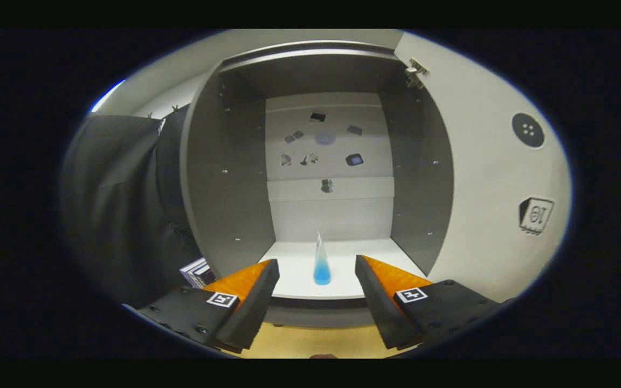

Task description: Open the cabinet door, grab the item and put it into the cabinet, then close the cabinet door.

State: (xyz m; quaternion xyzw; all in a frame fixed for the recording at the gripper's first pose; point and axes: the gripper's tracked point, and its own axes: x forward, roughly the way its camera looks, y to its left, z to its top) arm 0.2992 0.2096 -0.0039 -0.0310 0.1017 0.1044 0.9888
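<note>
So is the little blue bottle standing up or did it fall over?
Standing up. The blue bottle sits upright on the white cabinet shelf, pointed tip on top, just beyond the open gripper fingers.

Matt grey cabinet (224, 178) walls, smooth white shelf (294, 280), translucent glossy blue flask (321, 264), metal hinge (414, 73).

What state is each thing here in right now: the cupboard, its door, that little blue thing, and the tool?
Cabinet: open, inside visible.
Cabinet door: swung wide open to the right, hinge showing.
Blue flask: standing upright on the cabinet's white shelf, near its front edge.
Tool: fingers spread apart, holding nothing; the flask stands just beyond them, untouched.
</note>
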